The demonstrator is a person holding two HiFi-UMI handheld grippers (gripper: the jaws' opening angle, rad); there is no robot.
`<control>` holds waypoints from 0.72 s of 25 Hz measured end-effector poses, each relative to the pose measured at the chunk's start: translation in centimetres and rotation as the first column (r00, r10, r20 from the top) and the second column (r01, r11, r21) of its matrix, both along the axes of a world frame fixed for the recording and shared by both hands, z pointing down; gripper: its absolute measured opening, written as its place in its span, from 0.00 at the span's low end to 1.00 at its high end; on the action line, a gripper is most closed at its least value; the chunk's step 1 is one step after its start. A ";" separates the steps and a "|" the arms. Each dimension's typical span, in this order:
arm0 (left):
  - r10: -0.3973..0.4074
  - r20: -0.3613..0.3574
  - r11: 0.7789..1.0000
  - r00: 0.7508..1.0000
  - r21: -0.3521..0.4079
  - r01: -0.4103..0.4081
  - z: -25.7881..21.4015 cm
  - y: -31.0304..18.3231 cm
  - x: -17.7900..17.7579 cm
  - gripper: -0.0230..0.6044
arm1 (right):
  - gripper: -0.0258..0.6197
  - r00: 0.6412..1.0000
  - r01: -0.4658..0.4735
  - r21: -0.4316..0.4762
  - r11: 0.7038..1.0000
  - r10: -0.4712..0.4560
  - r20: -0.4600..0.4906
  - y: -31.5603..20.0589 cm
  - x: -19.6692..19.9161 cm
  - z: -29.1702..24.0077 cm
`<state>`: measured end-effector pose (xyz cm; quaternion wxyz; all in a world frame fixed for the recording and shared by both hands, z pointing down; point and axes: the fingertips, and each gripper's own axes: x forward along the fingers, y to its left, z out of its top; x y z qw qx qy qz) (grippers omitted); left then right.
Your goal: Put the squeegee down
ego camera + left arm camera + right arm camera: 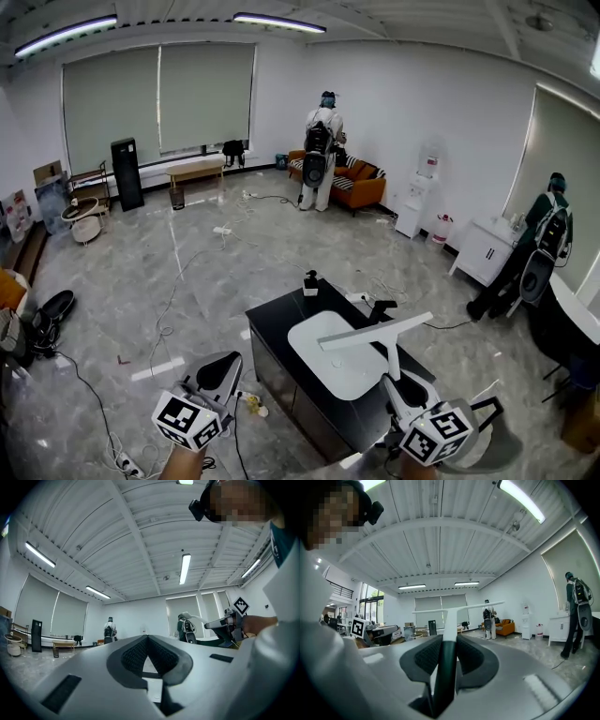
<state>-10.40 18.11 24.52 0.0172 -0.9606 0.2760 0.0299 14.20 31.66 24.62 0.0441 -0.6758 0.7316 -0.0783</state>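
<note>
The squeegee (377,333) has a long white blade on a white handle that turns black near the grip. My right gripper (397,380) is shut on that handle at the bottom right of the head view and holds the blade level over a black table (281,328) with a white oval board (333,361) on it. In the right gripper view the handle (449,620) runs straight out between the pads of the right gripper (449,641). My left gripper (223,367) hovers left of the table with its jaws together and nothing in them. In its own view the left gripper (147,639) shows pads meeting.
A small dark bottle (311,281) and a black object (382,307) stand at the table's far edge. Cables (169,309) trail over the grey floor. A person (322,150) stands by an orange sofa (354,186); another person (542,246) bends near a white cabinet (483,251).
</note>
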 end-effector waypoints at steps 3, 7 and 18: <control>0.018 -0.009 1.000 1.000 0.004 -0.018 -0.3 -1.9 -0.7 0.05 | 0.20 1.000 -0.012 -0.002 1.000 0.012 -0.003 -1.7 -1.0 -0.3; 0.026 -0.026 1.000 0.999 -0.004 -0.026 0.2 -3.9 -1.5 0.05 | 0.20 1.000 -0.014 -0.016 1.000 0.014 -0.015 -3.6 -1.9 0.2; -0.043 0.014 0.998 0.999 -0.037 0.043 1.3 -8.5 0.9 0.05 | 0.20 0.998 0.066 -0.030 0.997 -0.065 0.019 -10.8 1.7 1.0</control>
